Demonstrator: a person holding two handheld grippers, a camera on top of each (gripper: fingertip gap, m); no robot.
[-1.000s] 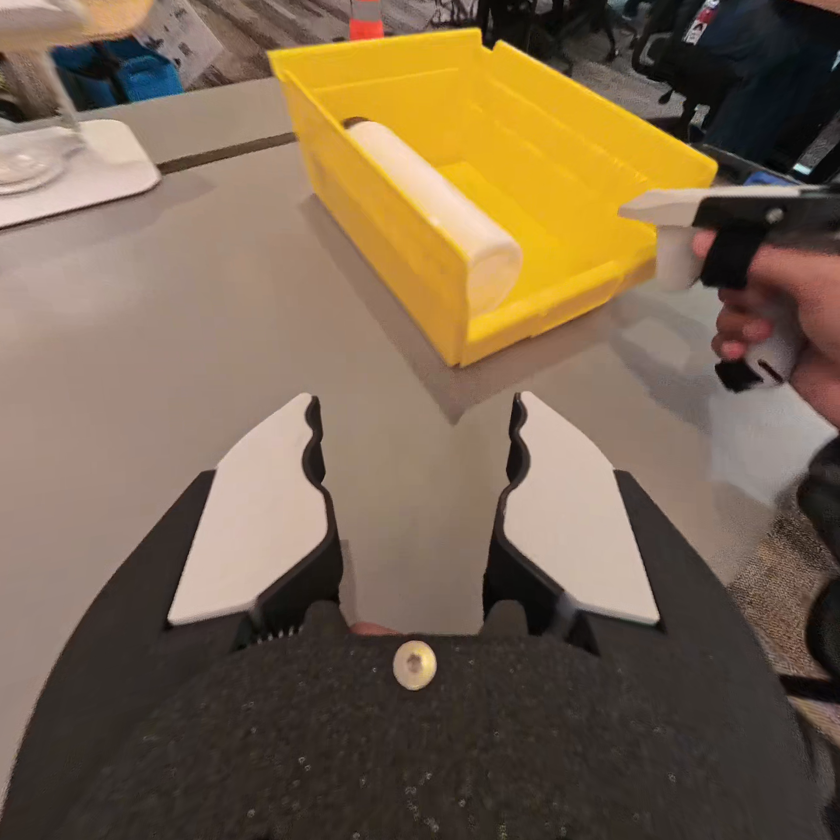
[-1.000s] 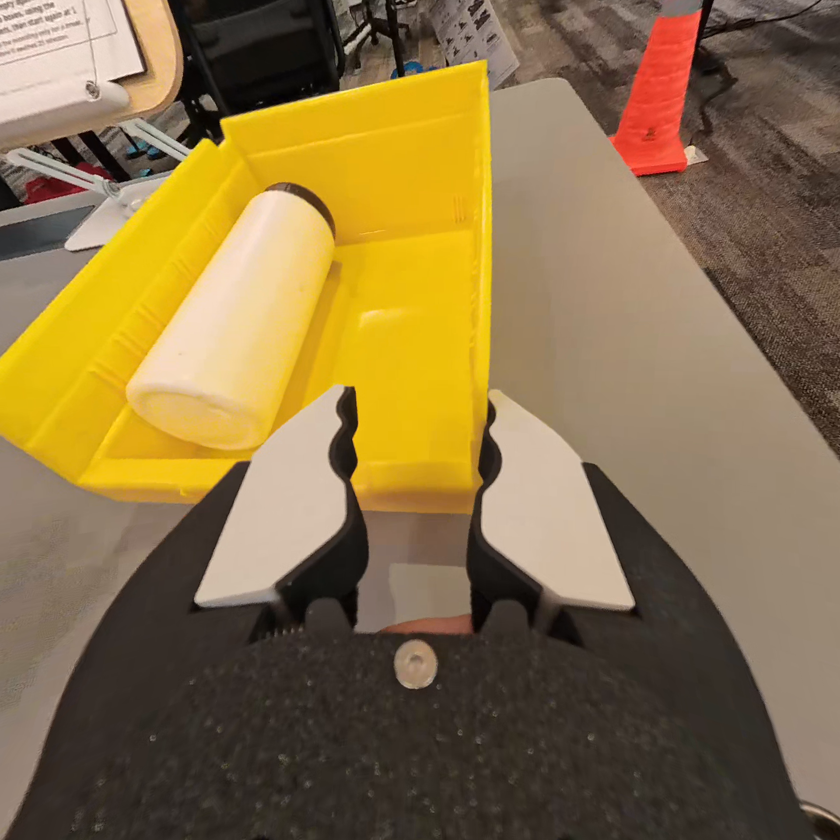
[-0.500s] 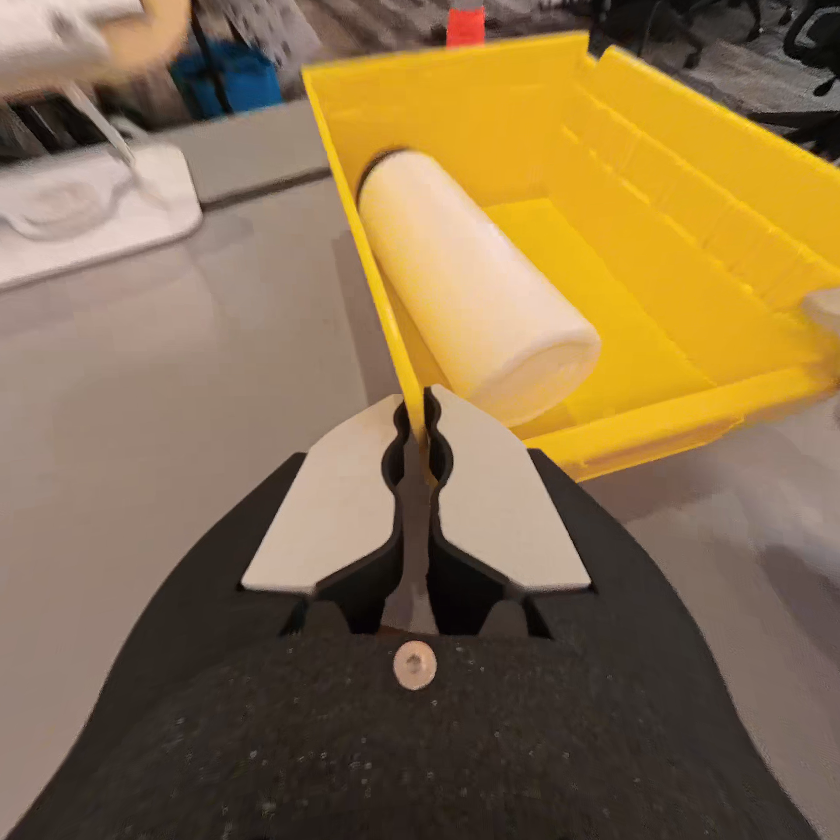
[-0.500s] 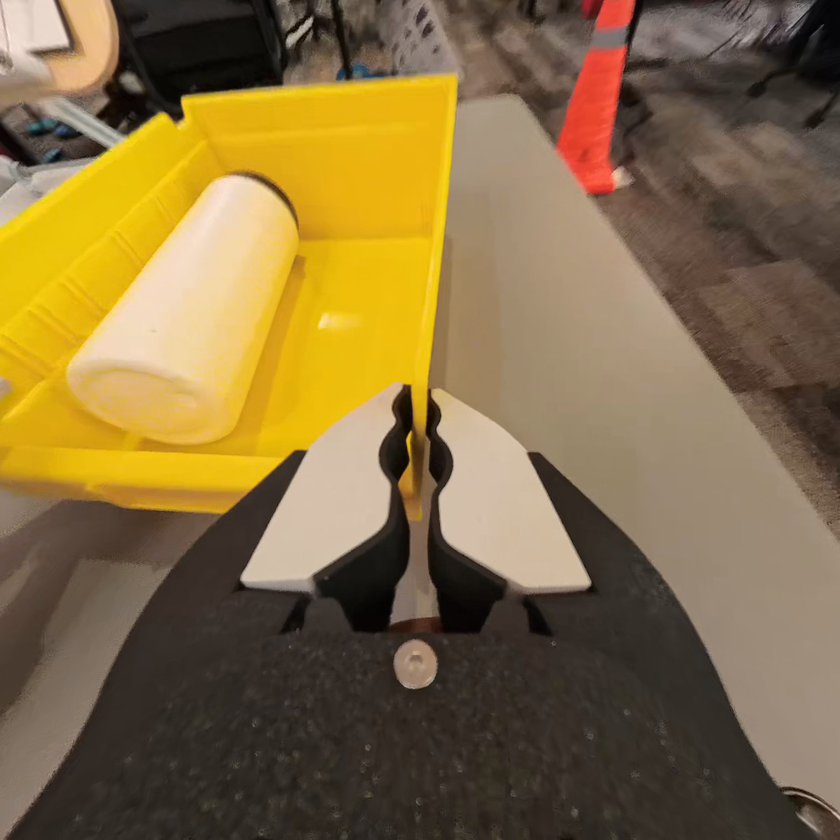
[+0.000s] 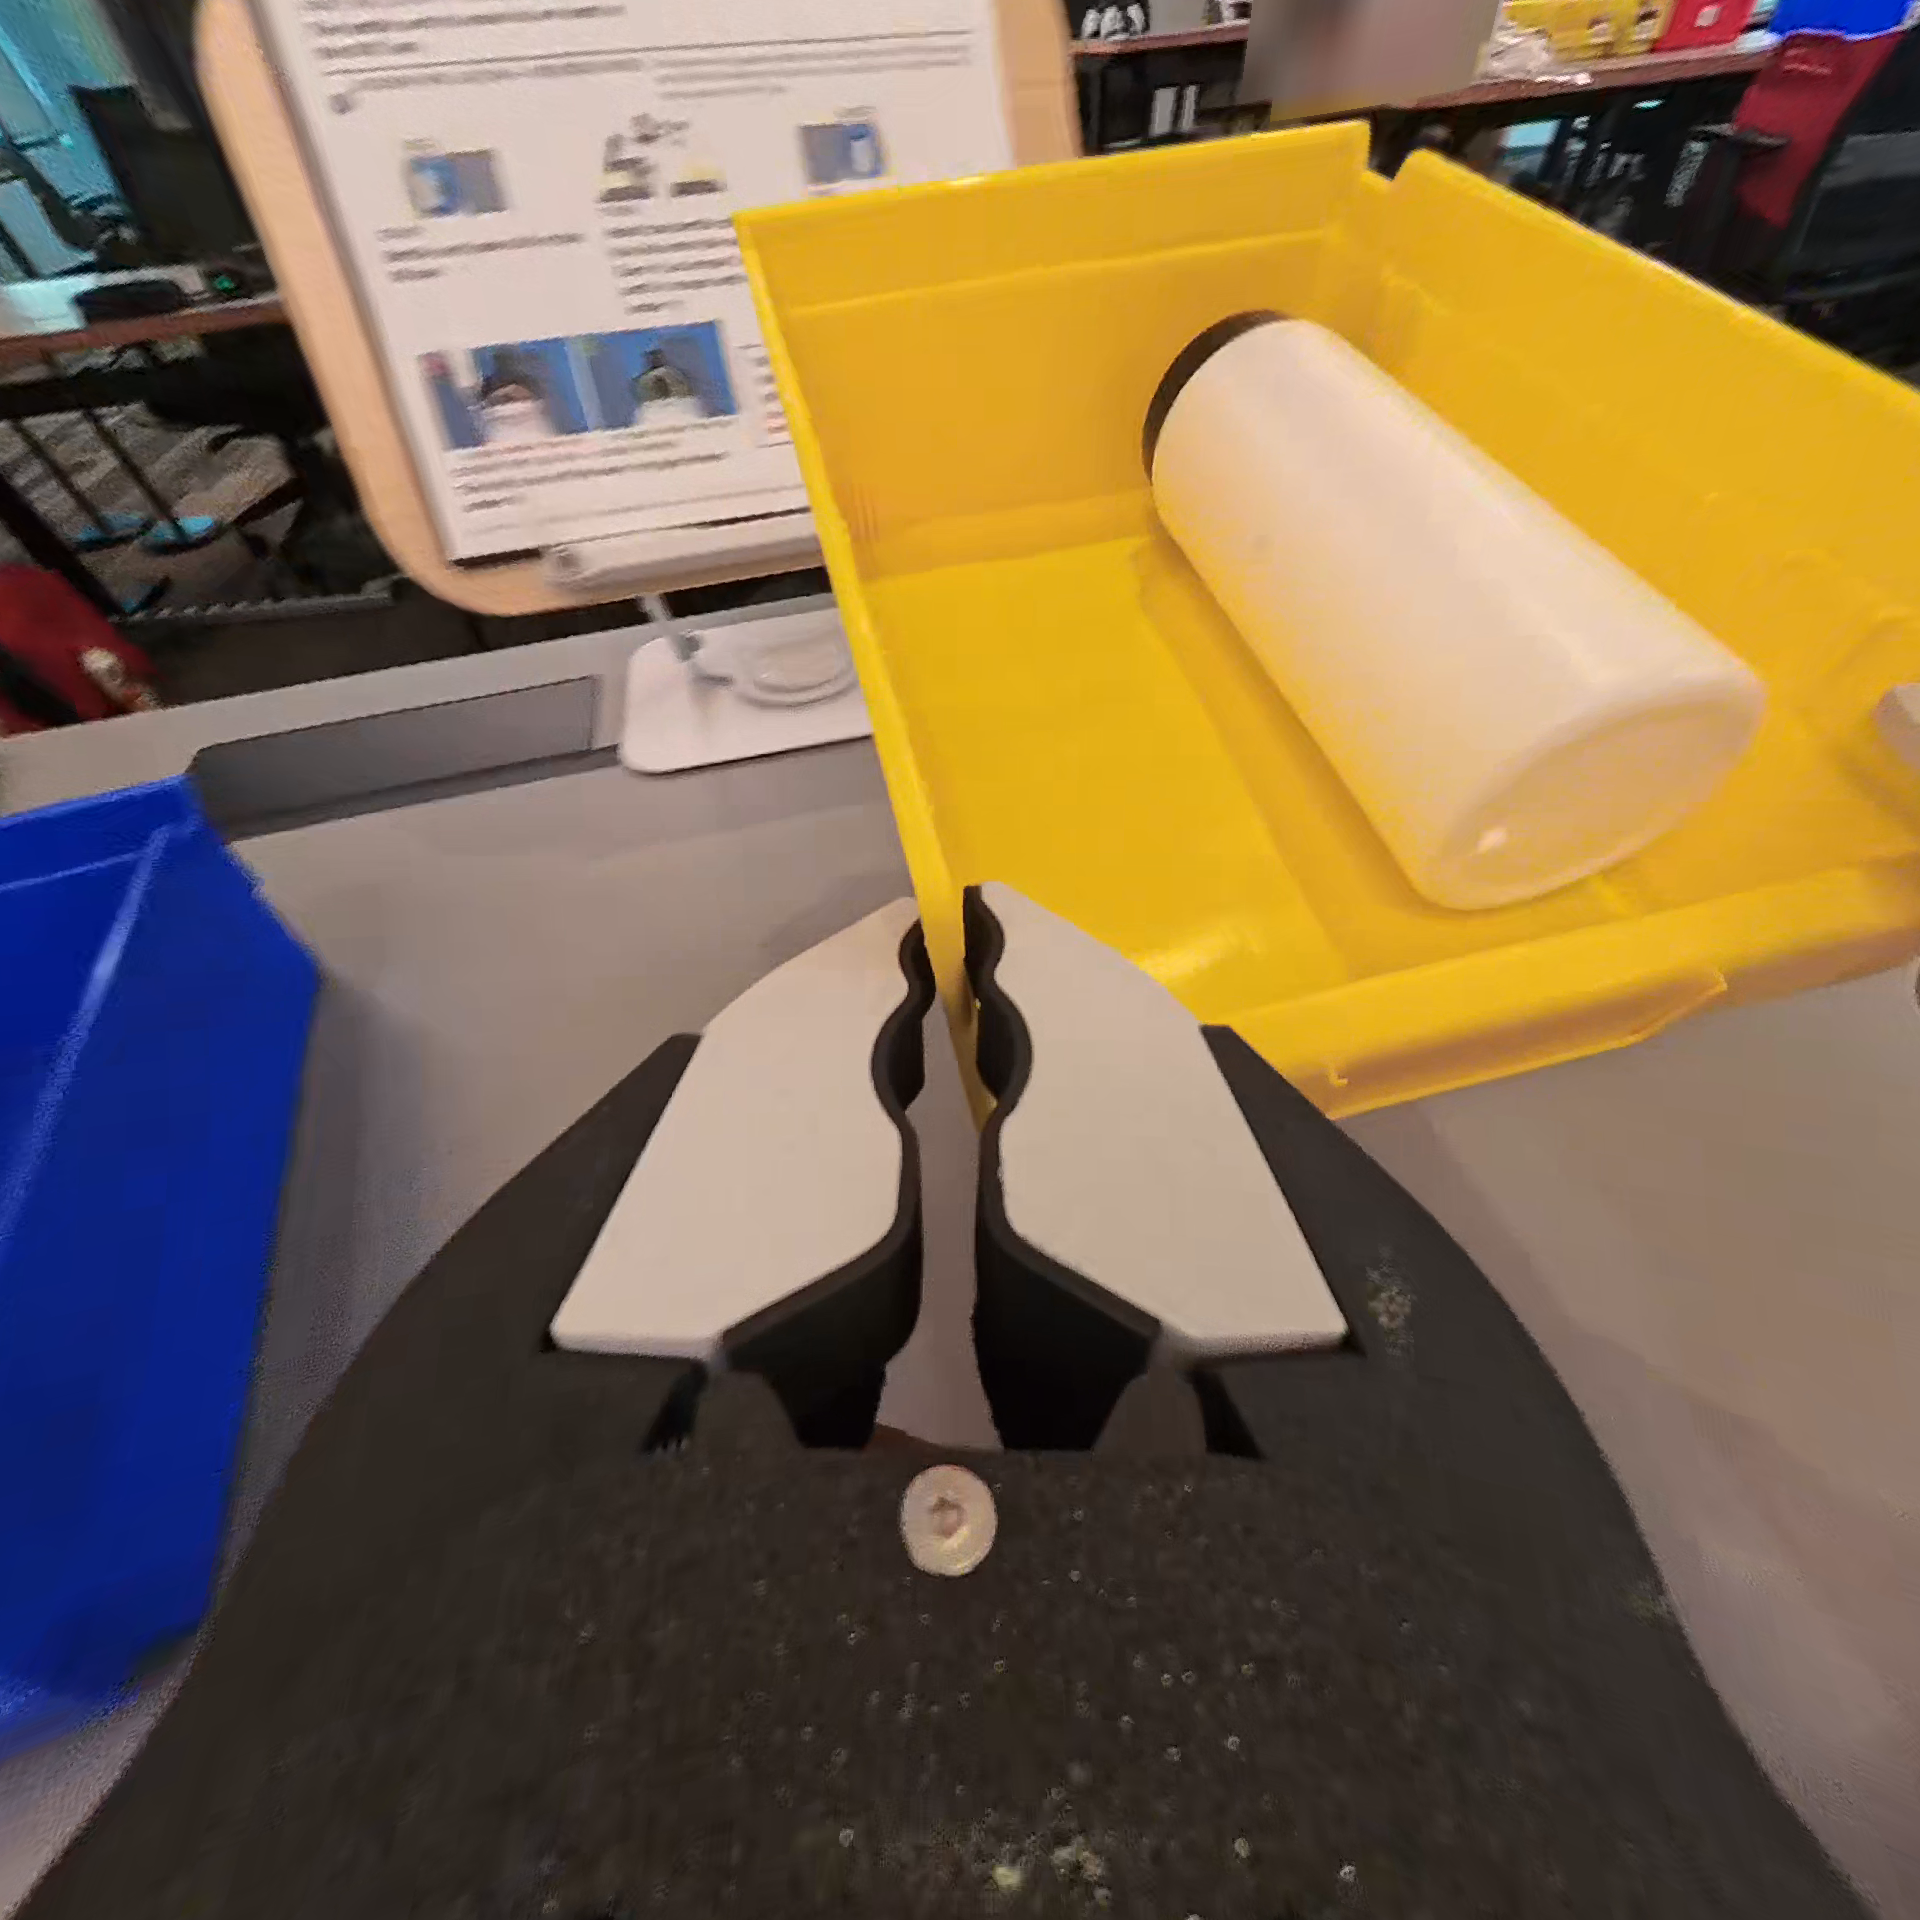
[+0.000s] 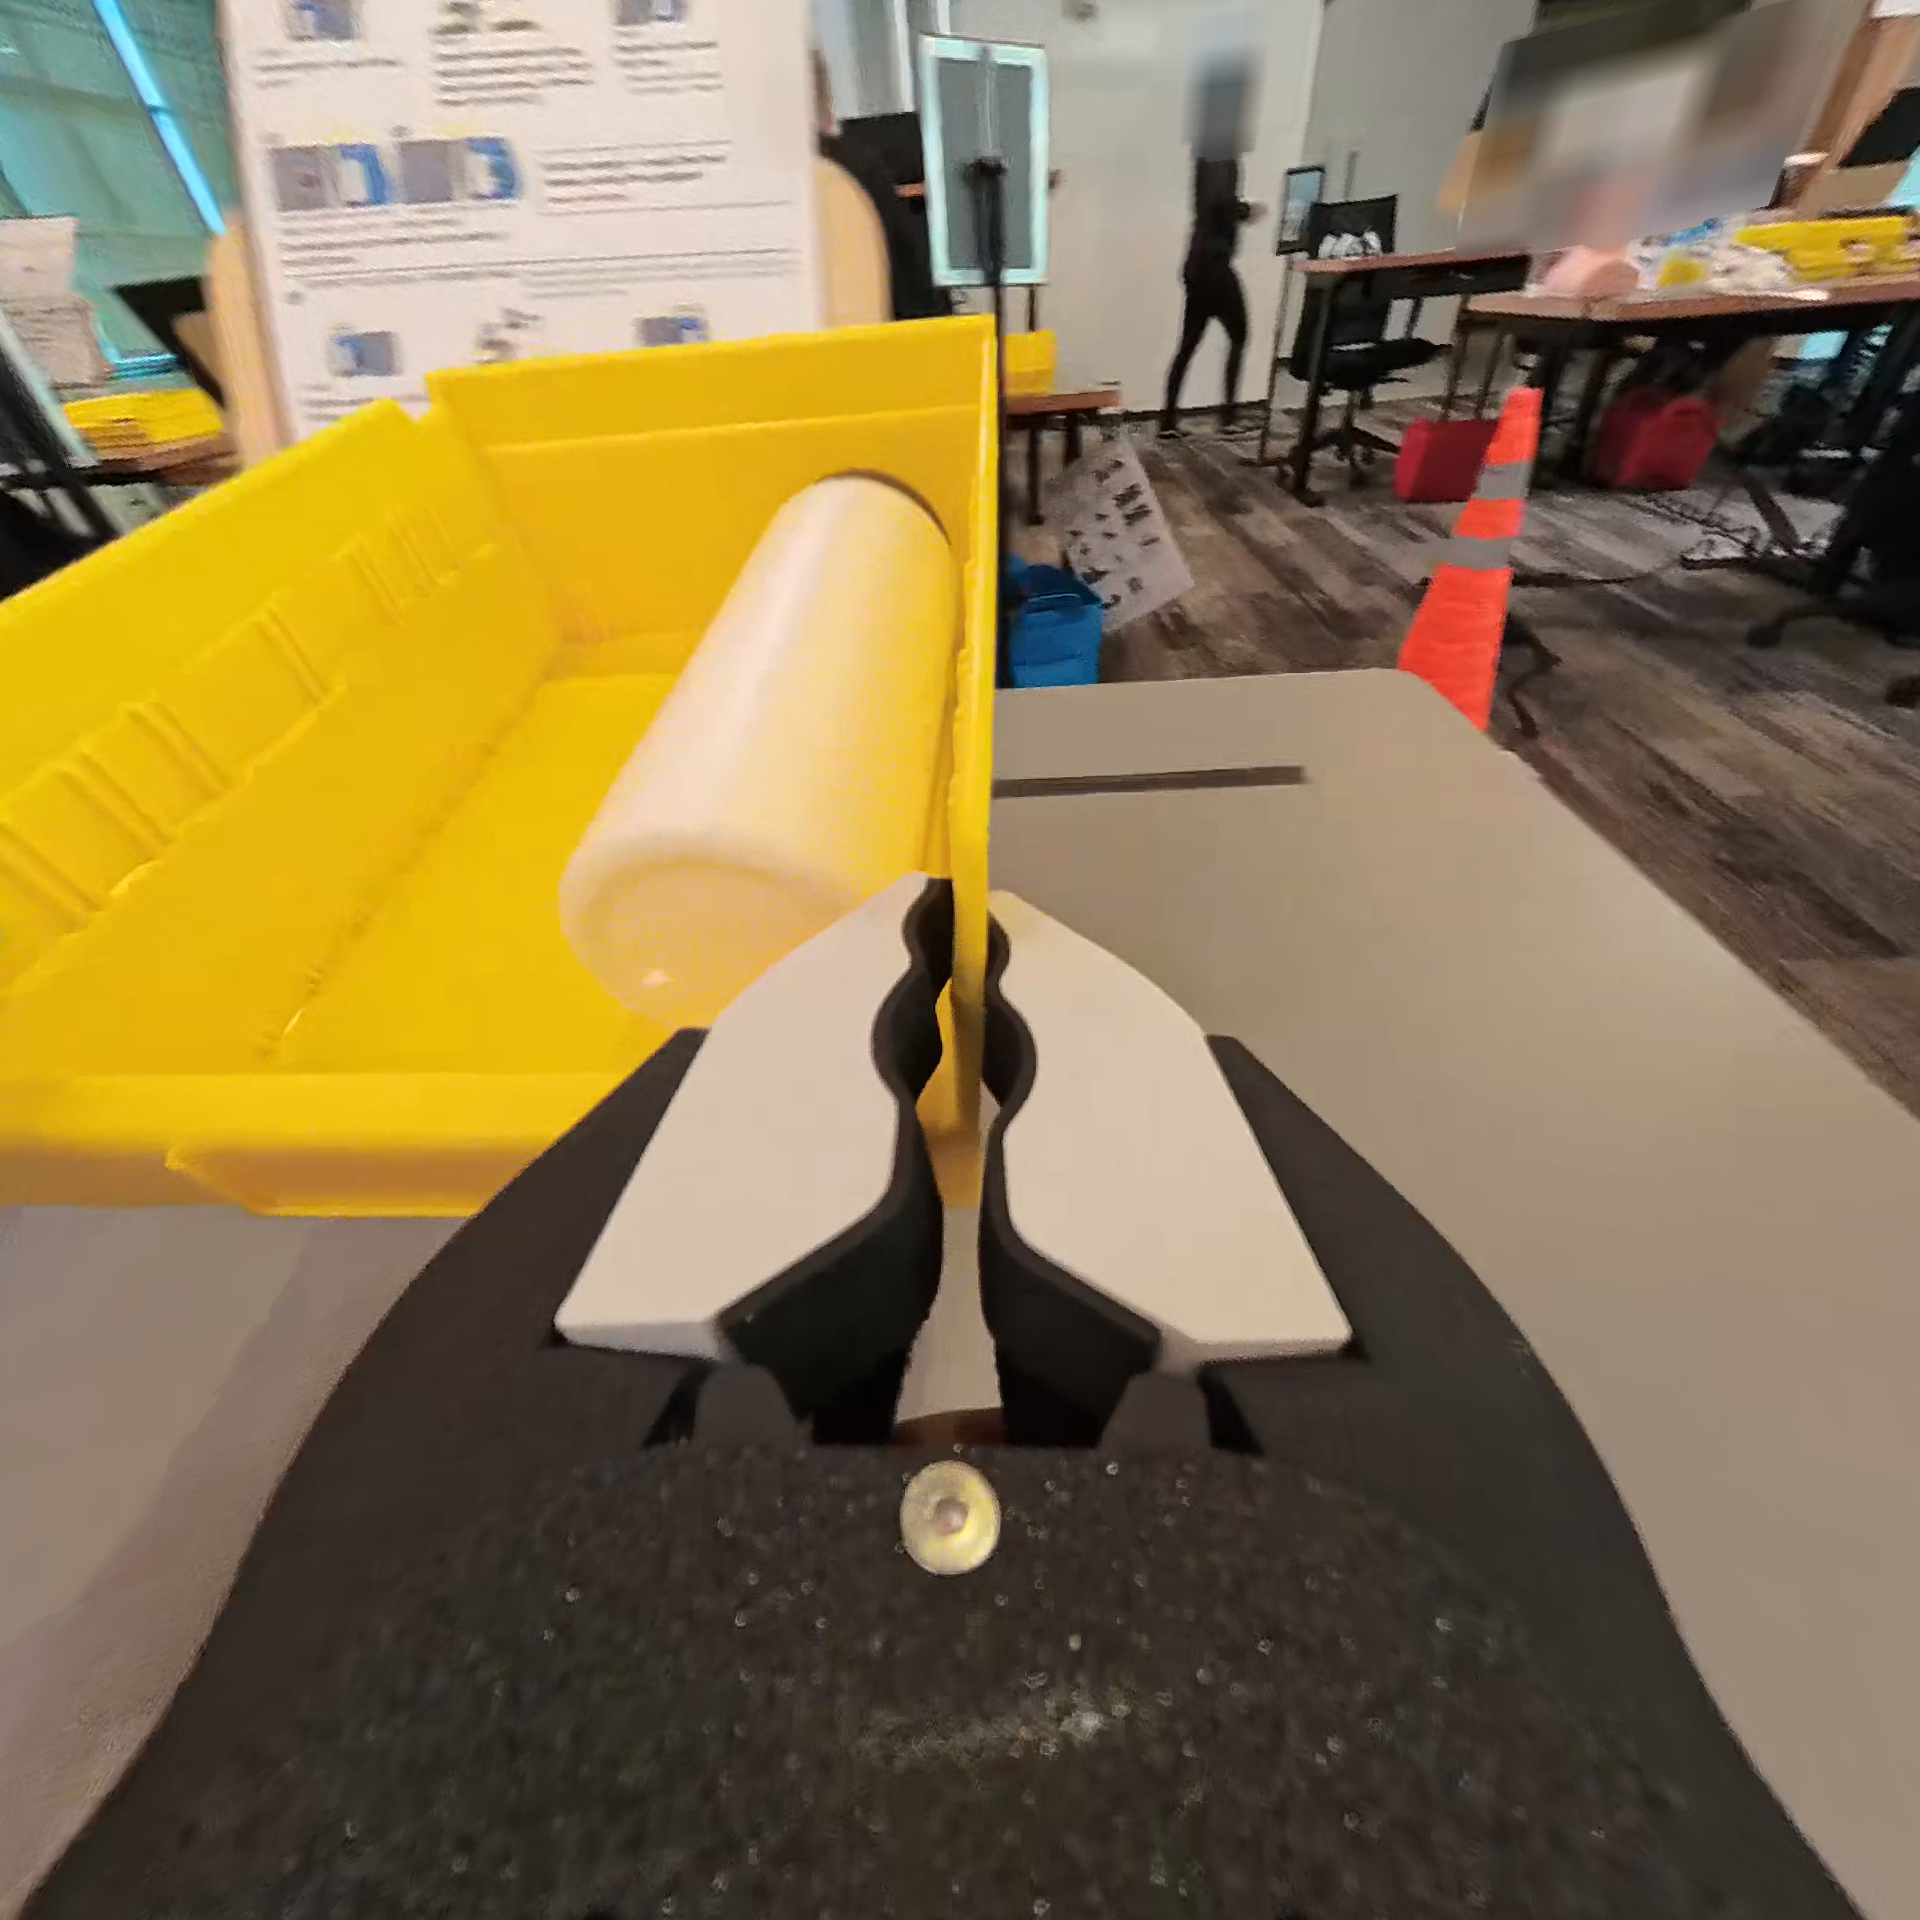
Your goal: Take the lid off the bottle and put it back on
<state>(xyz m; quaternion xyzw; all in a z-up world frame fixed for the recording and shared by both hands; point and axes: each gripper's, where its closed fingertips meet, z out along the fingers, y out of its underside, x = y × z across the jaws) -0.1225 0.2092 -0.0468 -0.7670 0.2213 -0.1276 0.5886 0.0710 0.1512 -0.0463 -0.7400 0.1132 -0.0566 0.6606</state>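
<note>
Both grippers have gone from hanging apart over the bench to clamping the yellow bin. Left gripper: fingers pressed together on the bin's left side wall near its front corner. Right gripper: fingers pinched on the right side wall, likewise near the front. The bin now appears raised and tipped, with more of the room behind it in both views than a second ago.

The bottle has rolled across the bin floor. It lay along the left wall before; it now lies on its side against the right wall, base toward the grippers, dark lid at the far end near the back wall.

Judgement: this is a repositioning of the bin, not yet work on the lid. The lid is still on, and neither gripper touches the bottle.

Surroundings: blue bin on the bench at 9 o'clock in the left view; a white stand base at 11 o'clock behind; an orange cone on the floor at 2 o'clock in the right view.

Obstacles: the bin walls fence the bottle in, and the lid end points away, close to the back wall.
</note>
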